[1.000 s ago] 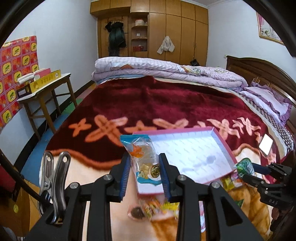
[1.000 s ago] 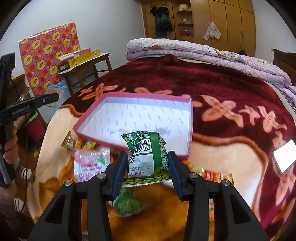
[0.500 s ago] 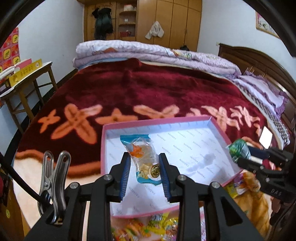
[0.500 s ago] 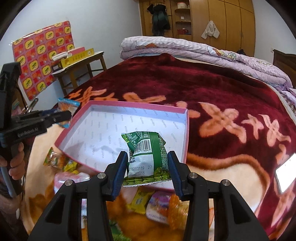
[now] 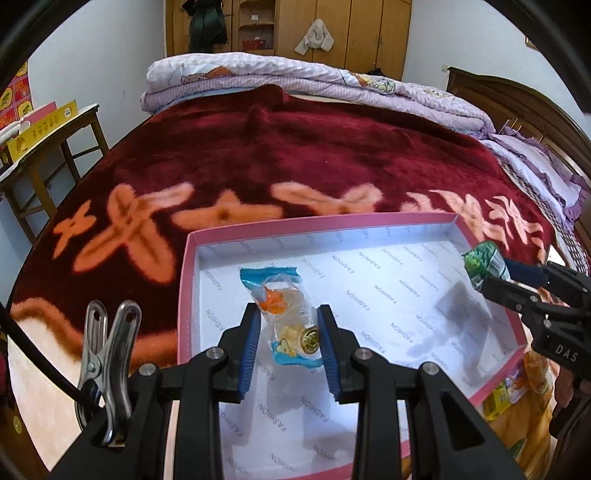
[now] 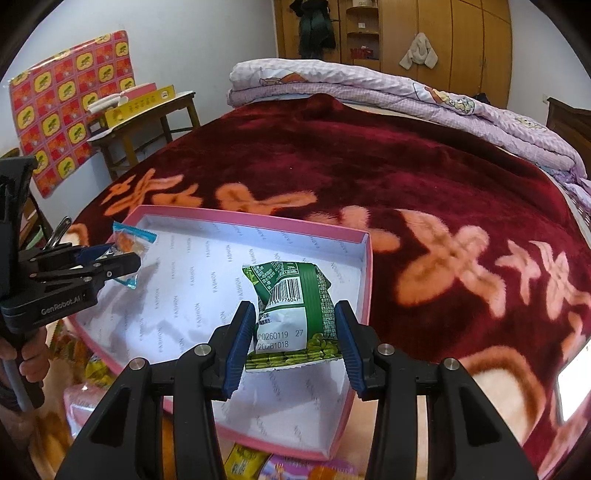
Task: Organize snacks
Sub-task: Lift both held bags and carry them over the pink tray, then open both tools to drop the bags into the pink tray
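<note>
The left gripper point(image 5: 288, 334) clamps a clear, blue-ended snack packet point(image 5: 286, 314); the right gripper point(image 6: 295, 336) clamps a green pea packet point(image 6: 293, 310) showing barcode and dates. Both hang over the pink box point(image 6: 364, 280) with its white printed lining, on a maroon flowered blanket point(image 6: 388, 166) before wooden wardrobes point(image 5: 362, 29).

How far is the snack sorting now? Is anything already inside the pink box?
Nothing lies in the pink box yet; its white floor is bare. In hand: the left tool holds a blue-edged clear packet and the right tool a green packet, both above the box. Left: release both, then fetch the loose snacks beside the box.
</note>
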A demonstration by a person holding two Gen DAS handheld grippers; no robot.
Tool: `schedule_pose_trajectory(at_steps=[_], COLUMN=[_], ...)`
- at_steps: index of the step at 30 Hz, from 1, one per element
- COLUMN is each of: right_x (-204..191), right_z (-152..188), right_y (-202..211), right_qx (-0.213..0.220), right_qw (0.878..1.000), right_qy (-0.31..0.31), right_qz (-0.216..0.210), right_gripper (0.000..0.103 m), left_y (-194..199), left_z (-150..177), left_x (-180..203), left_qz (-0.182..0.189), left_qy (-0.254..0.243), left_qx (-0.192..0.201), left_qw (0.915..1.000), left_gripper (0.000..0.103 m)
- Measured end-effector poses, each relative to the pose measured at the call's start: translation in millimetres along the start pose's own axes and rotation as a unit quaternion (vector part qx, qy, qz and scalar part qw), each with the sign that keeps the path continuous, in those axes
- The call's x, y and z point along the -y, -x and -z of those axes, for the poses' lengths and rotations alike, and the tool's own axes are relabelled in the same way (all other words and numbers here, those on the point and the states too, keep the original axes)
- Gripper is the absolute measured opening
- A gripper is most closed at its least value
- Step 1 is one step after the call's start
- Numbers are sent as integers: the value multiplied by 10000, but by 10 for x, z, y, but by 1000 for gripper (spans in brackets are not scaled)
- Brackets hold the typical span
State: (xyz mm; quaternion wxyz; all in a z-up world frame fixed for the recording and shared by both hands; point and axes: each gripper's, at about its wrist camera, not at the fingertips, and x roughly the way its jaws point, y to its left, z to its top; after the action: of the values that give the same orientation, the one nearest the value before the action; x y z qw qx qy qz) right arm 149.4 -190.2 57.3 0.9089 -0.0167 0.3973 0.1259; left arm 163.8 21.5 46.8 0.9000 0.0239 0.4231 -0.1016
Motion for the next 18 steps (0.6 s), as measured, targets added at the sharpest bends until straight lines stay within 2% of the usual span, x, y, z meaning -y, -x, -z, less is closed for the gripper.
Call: schedule_pose_trajectory(at_steps=[6, 10, 18], right_x=[-2, 10, 60], right_z=[-43, -52, -36], right_y=[-131, -191, -259], right_qx=[-54, -80, -53], right_qw=[10000, 9999, 9999], right_qy=[-3, 5, -114], right_qz=[34, 101, -104], right_gripper=[46, 46, 46], left_y=[-135, -177, -139], left_z=[-35, -62, -73], left_x=[-7, -51, -109], left_qz=[-113, -386, -522], left_qy=[17, 98, 198], left_qx=[-157, -177, -181], left_qw=[9998, 9991, 9983], left_gripper=[33, 42, 45])
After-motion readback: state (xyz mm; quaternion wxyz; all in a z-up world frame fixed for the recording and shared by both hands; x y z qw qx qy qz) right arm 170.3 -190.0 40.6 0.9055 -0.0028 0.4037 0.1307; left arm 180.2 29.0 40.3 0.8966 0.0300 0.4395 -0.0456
